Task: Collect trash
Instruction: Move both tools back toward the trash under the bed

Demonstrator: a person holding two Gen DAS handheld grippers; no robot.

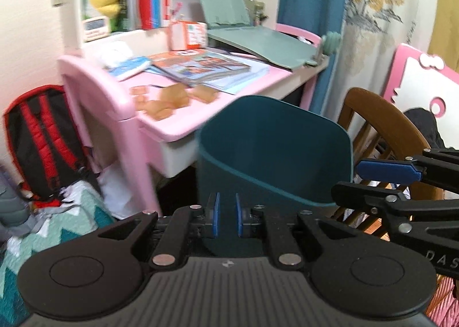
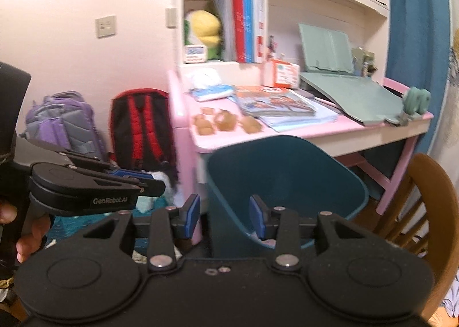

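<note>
Several crumpled brown paper scraps [image 1: 172, 98] [image 2: 226, 121] lie on the near left part of the pink desk [image 1: 183, 126] [image 2: 330, 130]. A teal waste bin [image 1: 275, 149] [image 2: 284, 183] stands in front of the desk, below its edge. My left gripper [image 1: 225, 213] is nearly shut and empty, held low in front of the bin. My right gripper [image 2: 224, 213] is open and empty, just short of the bin's near rim. Each gripper shows at the edge of the other's view.
Books [image 1: 206, 64], a green stand [image 1: 258, 40] and an orange box [image 2: 282, 73] crowd the desk. A red and black backpack [image 1: 43, 137] [image 2: 140, 131] and a purple one [image 2: 63, 123] sit at the left. A wooden chair [image 1: 381, 131] [image 2: 424, 200] stands at the right.
</note>
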